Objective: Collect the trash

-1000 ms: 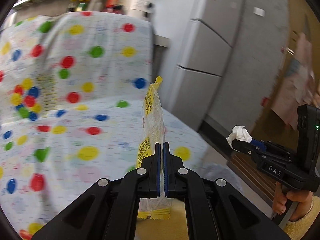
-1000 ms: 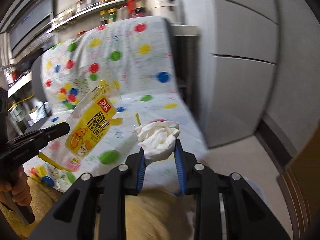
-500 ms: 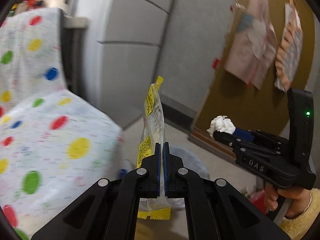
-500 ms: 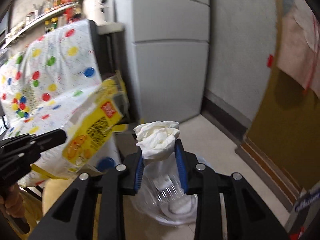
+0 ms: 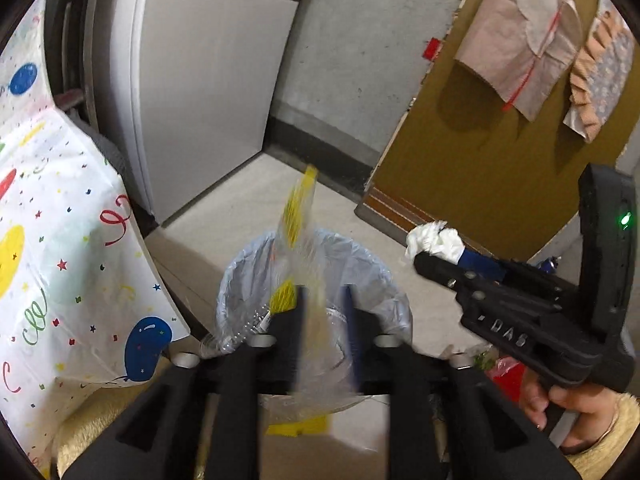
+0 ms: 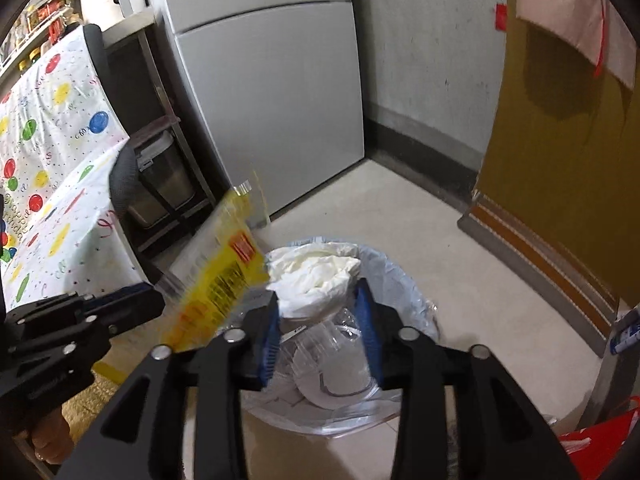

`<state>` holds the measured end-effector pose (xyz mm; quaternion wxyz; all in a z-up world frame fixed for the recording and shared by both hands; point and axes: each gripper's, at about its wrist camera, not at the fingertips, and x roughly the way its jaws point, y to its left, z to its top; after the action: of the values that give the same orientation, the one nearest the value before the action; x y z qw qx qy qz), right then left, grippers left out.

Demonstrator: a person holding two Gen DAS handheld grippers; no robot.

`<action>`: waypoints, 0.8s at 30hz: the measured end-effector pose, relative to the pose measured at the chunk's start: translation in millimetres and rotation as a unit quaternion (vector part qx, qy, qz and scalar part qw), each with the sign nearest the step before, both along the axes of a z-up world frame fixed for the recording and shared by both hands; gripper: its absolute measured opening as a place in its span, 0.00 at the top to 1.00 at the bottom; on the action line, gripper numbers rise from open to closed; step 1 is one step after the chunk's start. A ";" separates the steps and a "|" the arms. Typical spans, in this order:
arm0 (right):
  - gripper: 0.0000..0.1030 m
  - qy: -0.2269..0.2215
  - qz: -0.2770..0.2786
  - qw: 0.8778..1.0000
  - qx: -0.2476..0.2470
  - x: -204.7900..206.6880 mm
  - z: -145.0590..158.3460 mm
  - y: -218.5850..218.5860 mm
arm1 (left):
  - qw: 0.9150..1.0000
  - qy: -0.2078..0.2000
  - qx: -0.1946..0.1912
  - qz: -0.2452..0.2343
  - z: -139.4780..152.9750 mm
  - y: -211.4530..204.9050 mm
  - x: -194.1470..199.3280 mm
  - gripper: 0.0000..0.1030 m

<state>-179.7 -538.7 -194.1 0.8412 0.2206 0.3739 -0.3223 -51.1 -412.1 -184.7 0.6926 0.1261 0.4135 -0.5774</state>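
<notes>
Now both claws open over the bin (image 5: 394, 300).

A glossy clear-and-yellow plastic wrapper (image 5: 298, 236), crumpled soft white tissue (image 6: 316, 276), a thin translucent plastic bin liner (image 5: 360, 264), matt black plastic gripper bodies, smooth grey fridge (image 6: 272, 80), printed cloth (image 5: 60, 240).

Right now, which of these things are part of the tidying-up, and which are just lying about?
Part of the job:
- yellow wrapper, slipping from the left tool
- tissue, between the right tool's opening jaws
- lined bin below

Just there:
- fridge
- spotted cloth
- hanging clothes
- red bag
</notes>
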 end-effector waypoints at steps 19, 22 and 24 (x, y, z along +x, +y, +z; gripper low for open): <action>0.29 0.016 0.004 0.999 -0.047 -11.5 52.1 43.6 | 0.991 -0.055 -0.038 0.116 62.2 94.3 40.8 0.37; 0.29 0.012 0.007 0.997 -0.075 -14.8 72.7 66.1 | 0.985 -0.092 -0.021 0.141 70.4 106.5 38.1 0.26; 0.28 0.012 0.009 0.996 -0.090 -16.9 84.7 82.1 | 0.982 -0.108 -0.012 0.155 76.8 118.4 37.1 0.21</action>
<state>-196.6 -456.7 -109.4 0.8557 0.1371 0.3555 -0.3500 -13.9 -293.8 -108.0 0.8158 0.1134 0.3436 -0.4512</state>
